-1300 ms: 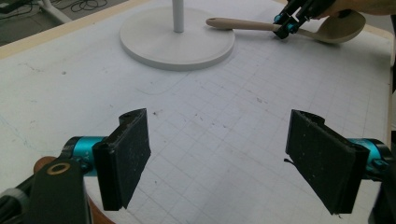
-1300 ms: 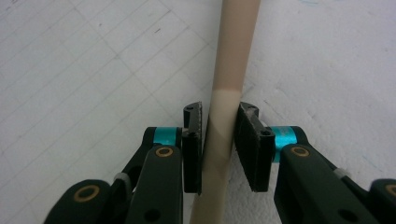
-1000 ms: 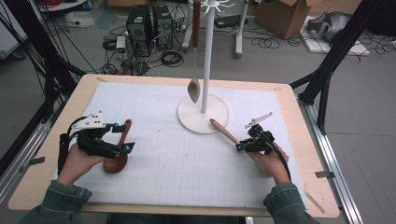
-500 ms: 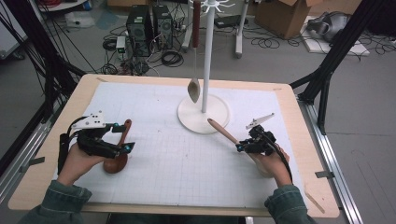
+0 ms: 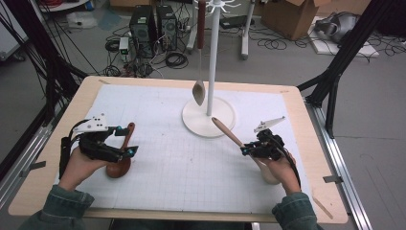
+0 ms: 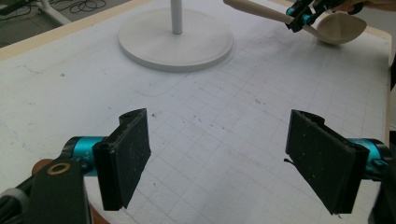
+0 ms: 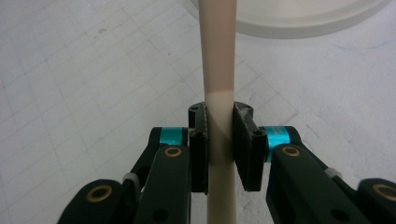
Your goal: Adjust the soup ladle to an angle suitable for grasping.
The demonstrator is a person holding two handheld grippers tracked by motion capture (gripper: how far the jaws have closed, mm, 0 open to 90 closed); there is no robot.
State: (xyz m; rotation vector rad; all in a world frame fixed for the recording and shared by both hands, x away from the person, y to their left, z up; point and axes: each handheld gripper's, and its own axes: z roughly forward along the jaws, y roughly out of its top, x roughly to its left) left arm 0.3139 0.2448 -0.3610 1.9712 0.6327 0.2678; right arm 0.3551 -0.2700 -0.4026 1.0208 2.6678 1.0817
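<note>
- The white stand, with its round base and upright pole, served as the landmark; it stood toward the far middle of the gridded mat covering the wooden table.
- The right gripper sat near the stand's base on the person's right and closer to them, its jaws nearly together and pressed on the handle of the pale wooden spoon.
- That spoon's handle tip lay over the near rim of the stand's base, while its bowl lay under the right hand, away from the stand.
- The left gripper was well apart from the stand, toward the table's left edge, its jaws standing wide with bare mat between the pads; it gripped nothing.
- A dark brown spoon lay just beside that gripper, its bowl partly under the left hand, handle pointing toward the far edge.
- Between the left gripper and the stand the mat was open, giving free room for a sweep across the middle.
- A third spoon hung beside the stand's pole on the left, bowl low, just above the base.
- To the right of the stand, the table's right edge was near the right hand, leaving little margin there.
- Beyond the stand, past the far edge, cables and computer cases lay on the floor.
</note>
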